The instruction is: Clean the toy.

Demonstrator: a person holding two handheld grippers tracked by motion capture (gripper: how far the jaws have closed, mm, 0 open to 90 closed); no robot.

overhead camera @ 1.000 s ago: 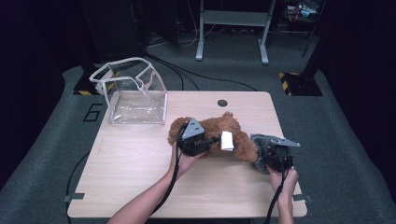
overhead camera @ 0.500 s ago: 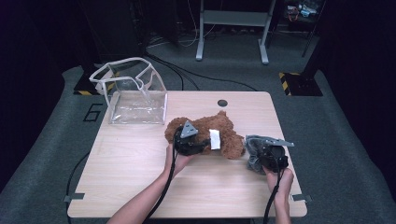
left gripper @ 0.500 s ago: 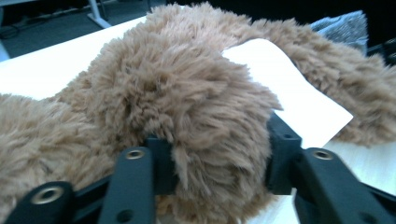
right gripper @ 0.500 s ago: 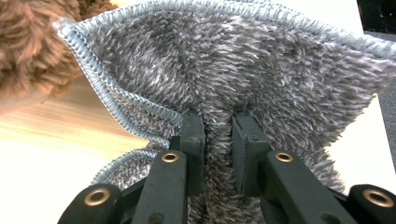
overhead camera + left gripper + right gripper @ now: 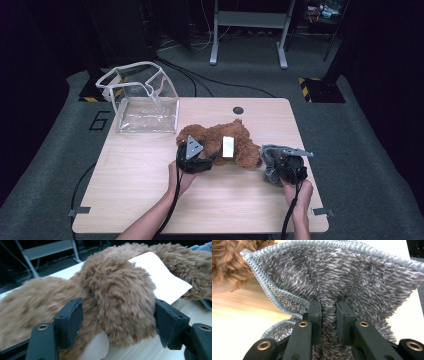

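1. High view: brown plush toy (image 5: 220, 142) lies at frame centre on the wooden table (image 5: 140, 185), with a white tag (image 5: 228, 146) on its back. My left gripper (image 5: 196, 156) sits at the toy's lower-left edge; my right gripper (image 5: 286, 167) is at centre-right, on a grey fleece cloth (image 5: 270, 160) just beside the toy's right end.
2. The high view also has a clear plastic bag (image 5: 145, 100) at upper left of the table, standing open, well apart from the toy.
3. Left gripper view gives the jaw detail that the high view doesn't: a furry limb of the toy (image 5: 125, 305) sits between my jaws, and the white tag (image 5: 162, 282) is at upper right.
4. Left jaws have just been opening. They stand wide; the right pad is at the fur's edge, the left pad stands off the limb against the body fur. No squeeze visible.
5. Right gripper view: jaws nearly together, pinching a fold of the grey cloth (image 5: 352, 277). Its stitched hem runs down the left side. Toy fur (image 5: 229, 257) is in the upper-left corner.
6. Pose: both forearms enter from the bottom edge. Left hand (image 5: 181, 177) angles up and right toward the toy; right hand (image 5: 299, 192) points straight up the frame, low to the table.
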